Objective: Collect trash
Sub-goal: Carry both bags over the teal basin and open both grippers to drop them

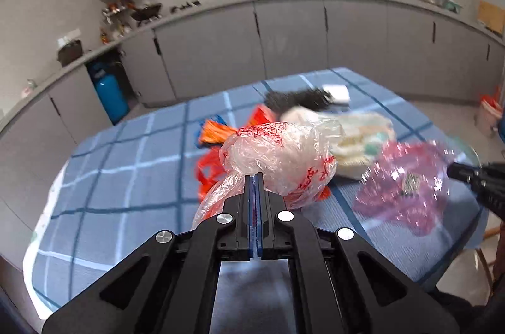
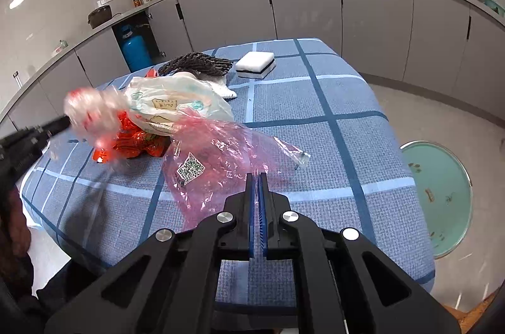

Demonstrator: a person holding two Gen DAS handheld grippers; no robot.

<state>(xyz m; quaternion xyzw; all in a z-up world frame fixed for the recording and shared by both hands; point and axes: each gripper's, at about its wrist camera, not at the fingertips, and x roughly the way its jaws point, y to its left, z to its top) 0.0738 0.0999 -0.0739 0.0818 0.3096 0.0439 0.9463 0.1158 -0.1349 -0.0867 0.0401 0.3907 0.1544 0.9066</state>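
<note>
Left gripper [image 1: 255, 176] clamped on clear bag [image 1: 281, 157], lifted off blue tablecloth [image 1: 126, 176]. Right gripper [image 2: 256, 176] pinching pink bag [image 2: 217, 157], long axis trailing up-left. Green bin [image 2: 442, 195] down right, beside table; right hand nearer, probably drops first.

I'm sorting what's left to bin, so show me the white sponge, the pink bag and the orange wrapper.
white sponge [image 2: 256, 64], right wrist view, top face.
pink bag [image 2: 217, 157], right wrist view, crinkled middle.
orange wrapper [image 2: 134, 141], right wrist view, crumpled front.
</note>
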